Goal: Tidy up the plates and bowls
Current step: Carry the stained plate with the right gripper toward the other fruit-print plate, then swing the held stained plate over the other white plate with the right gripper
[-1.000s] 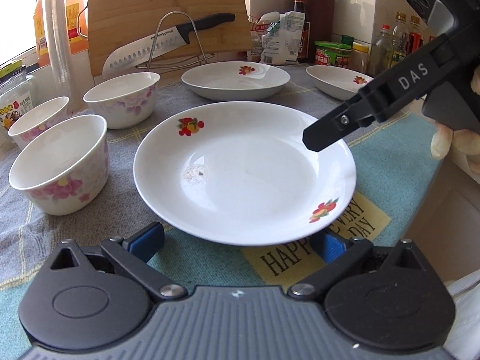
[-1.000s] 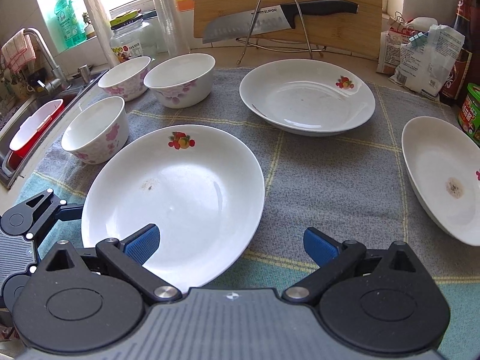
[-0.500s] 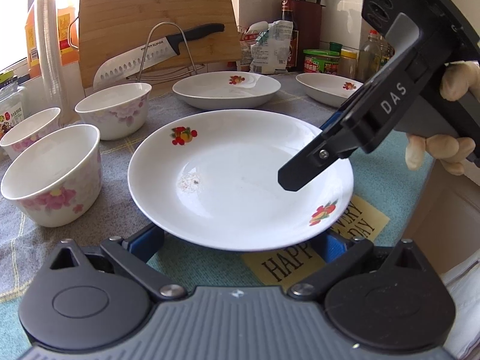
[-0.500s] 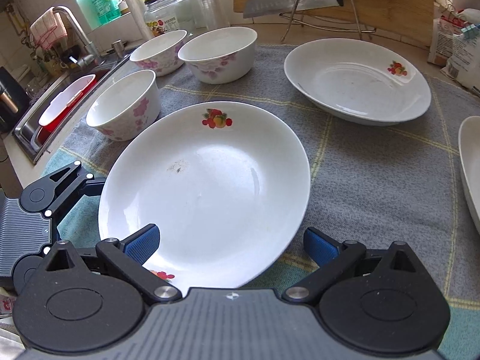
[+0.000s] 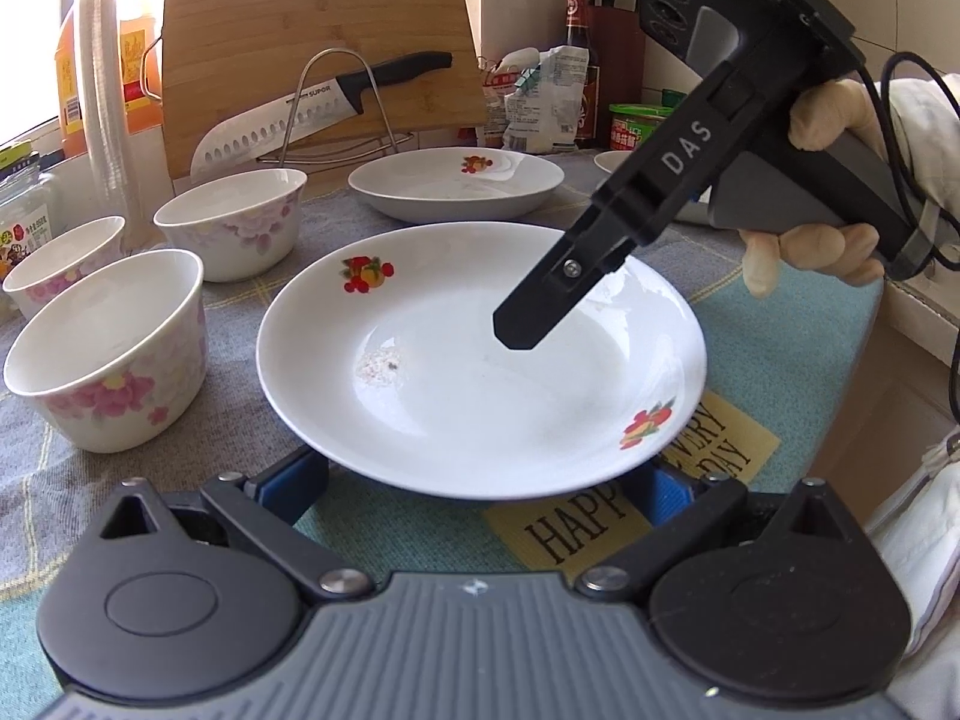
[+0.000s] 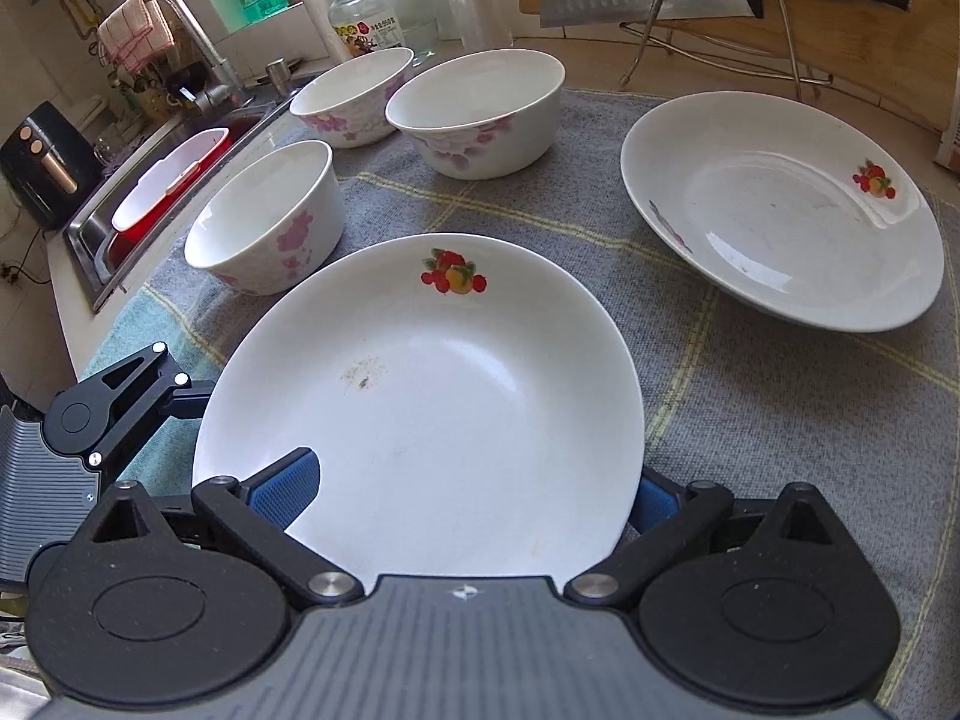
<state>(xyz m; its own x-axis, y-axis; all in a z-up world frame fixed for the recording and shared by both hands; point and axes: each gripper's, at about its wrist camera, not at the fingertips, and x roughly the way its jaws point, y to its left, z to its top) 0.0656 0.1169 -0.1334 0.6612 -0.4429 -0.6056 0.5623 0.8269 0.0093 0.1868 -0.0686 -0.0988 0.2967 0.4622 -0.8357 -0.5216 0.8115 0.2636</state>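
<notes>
A white plate with fruit decals (image 5: 480, 360) (image 6: 432, 408) lies on the grey cloth between both grippers. My left gripper (image 5: 480, 489) is open, its blue pads under the plate's near rim. My right gripper (image 6: 468, 492) is open over the plate's opposite rim, one finger above the plate, the other below; it also shows in the left wrist view (image 5: 522, 330). A second plate (image 5: 456, 183) (image 6: 786, 210) lies farther back. Three flowered bowls (image 5: 108, 354) (image 5: 231, 222) (image 5: 60, 258) stand to the left, also in the right wrist view (image 6: 264, 222) (image 6: 477, 108) (image 6: 351, 96).
A cutting board (image 5: 318, 54) and a knife on a wire rack (image 5: 324, 111) stand at the back, with bottles and packets (image 5: 546, 96) to the right. A third plate's rim (image 5: 612, 162) peeks behind the right gripper. A sink (image 6: 156, 192) lies left of the cloth.
My right gripper has moved in over the near plate, so its rim now lies between the fingers. My left gripper has edged closer to the plate's near rim.
</notes>
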